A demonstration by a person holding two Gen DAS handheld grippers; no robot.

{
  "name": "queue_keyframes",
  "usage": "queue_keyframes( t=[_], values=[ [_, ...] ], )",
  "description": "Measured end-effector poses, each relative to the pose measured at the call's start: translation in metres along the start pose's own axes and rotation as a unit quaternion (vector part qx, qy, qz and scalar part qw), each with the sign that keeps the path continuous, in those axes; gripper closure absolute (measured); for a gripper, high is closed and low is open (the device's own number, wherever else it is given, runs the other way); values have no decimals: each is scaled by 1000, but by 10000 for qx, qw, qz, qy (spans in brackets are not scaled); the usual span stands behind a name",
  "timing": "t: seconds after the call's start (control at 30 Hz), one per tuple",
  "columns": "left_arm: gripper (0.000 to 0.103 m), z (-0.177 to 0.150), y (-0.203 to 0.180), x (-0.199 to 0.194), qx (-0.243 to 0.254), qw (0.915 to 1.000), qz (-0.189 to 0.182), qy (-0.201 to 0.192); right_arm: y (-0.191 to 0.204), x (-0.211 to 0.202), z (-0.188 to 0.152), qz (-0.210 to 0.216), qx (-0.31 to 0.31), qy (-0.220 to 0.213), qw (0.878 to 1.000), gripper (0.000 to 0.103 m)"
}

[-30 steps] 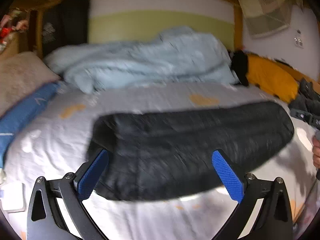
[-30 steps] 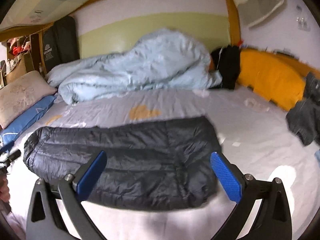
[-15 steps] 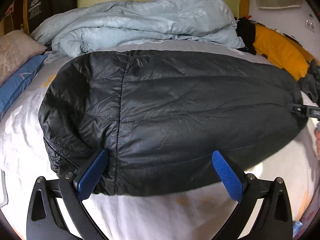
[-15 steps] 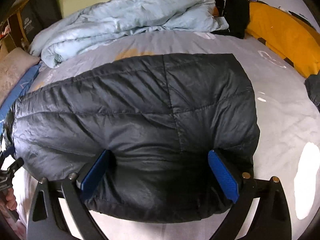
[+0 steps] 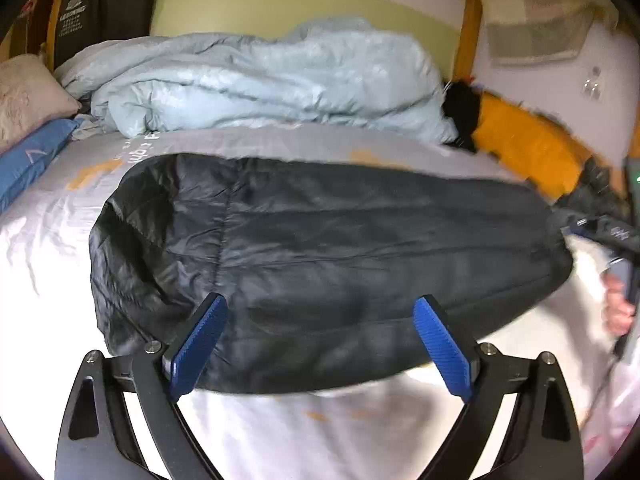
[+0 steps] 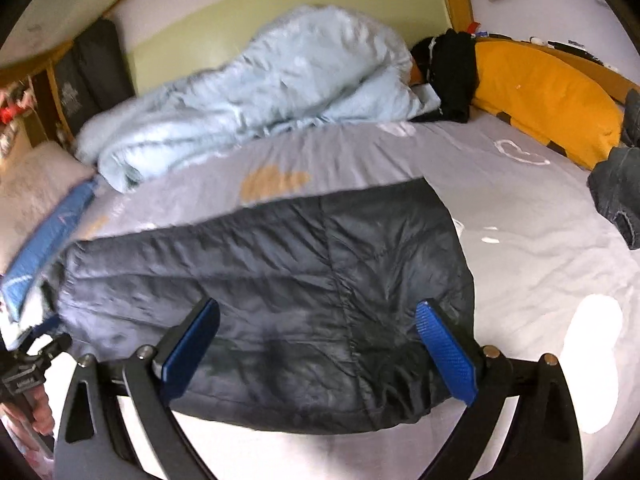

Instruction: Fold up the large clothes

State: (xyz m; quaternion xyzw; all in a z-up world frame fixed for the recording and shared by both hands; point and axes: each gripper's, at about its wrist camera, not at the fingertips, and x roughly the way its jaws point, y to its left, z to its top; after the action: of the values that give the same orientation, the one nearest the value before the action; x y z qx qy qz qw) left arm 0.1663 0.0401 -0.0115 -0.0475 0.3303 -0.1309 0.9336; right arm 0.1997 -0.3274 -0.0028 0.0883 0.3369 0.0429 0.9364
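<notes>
Lying folded on bed [image 5: 280, 420]: jacket [image 5: 320, 260]

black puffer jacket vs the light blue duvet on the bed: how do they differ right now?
The black jacket lies flattened in a long folded slab near the front; the light blue duvet is heaped loosely at the back by the wall. The jacket looks smooth and quilted, the duvet crumpled and taller. Both rest on the grey sheet; both look padded.

Left hand-held gripper [image 5: 320, 344] closing; right hand-held gripper [image 6: 318, 350] spread wide.
</notes>
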Motion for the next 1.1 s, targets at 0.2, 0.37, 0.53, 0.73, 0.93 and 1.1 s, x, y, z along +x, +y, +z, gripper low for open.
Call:
queue_keyframes(
  t=[0.2, 0.37, 0.53, 0.73, 0.93, 1.1],
  values=[
    [50, -1, -38, -11, -149, 9994, -286, -91, 9, -2, -1, 329, -9, 70, 9994, 7],
    [74, -7, -75, 21, 36, 9939, -982, 506, 13, -2, -4, 485, -48, 154, 9987, 11],
    [92, -5, -97, 44, -210, 9915, -1114, 644, 16, -3, -1, 384, -102, 181, 9990, 32],
    [103, -3, -107, 75, -457, 9894, -1112, 820, 17, 12, -7, 311, -174, 598, 9976, 89],
    [99, -22, -98, 111, -780, 9855, -1014, 1113, 30, 19, -10, 782, -244, 809, 9933, 92],
    [99, -27, -84, 114, -1125, 9784, -1353, 1083, 77, 46, -12, 1274, -411, 1449, 9803, 92]
  ],
)
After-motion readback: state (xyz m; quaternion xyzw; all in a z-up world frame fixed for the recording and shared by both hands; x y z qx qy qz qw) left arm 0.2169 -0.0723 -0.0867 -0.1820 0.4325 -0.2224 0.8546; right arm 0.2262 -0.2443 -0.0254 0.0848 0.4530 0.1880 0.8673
